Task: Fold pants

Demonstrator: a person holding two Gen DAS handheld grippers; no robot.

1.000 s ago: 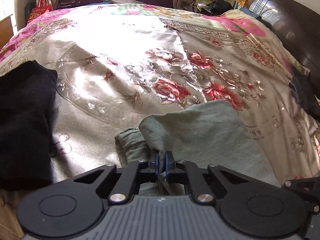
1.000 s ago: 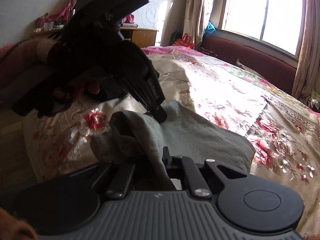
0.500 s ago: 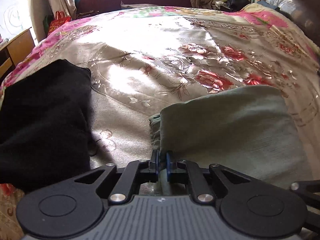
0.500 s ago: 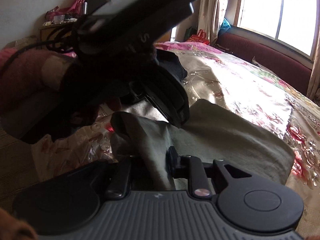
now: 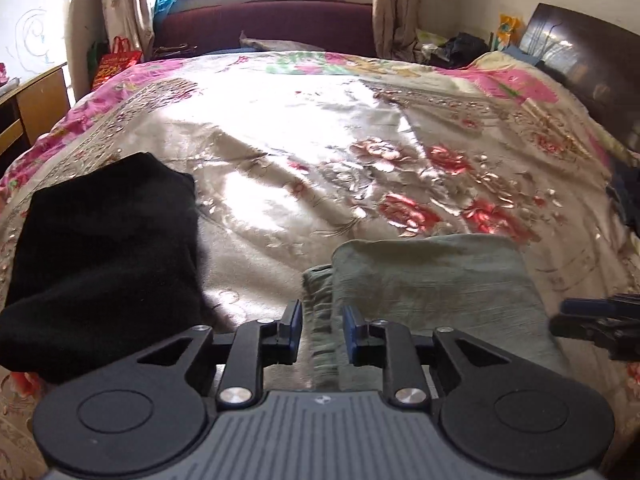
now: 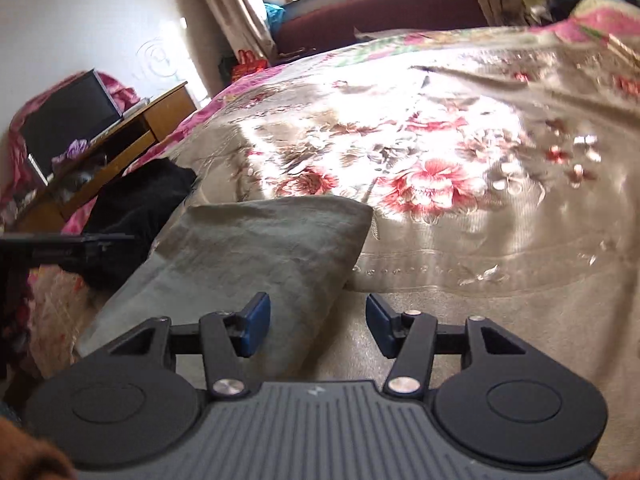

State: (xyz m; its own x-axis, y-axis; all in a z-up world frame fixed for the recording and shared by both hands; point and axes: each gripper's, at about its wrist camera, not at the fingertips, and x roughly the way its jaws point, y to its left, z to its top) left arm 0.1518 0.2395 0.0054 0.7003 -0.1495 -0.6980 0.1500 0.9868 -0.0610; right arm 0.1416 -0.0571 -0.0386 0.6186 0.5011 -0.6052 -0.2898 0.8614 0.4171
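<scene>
**Pants lie folded, both grippers let go**

The fold looks done; the left gripper (image 5: 321, 330) is spread wide over the near edge of the pants (image 5: 432, 280) and pinches nothing; the right gripper (image 6: 318, 326) is spread wide too, over their other corner. Next, the person would likely pat the bundle flat or leave it. The pants are grey-green, soft and wrinkly; they lie in a neat flat block on the flowery bedspread (image 5: 300, 152), near a black cloth (image 5: 104, 256).

Near end of the folded grey-green fabric pants (image 5: 432, 280) hidden behind the black left gripper (image 5: 322, 334) body; far floral satin bedspread (image 6: 580, 148) motion-blurred in right view.
</scene>
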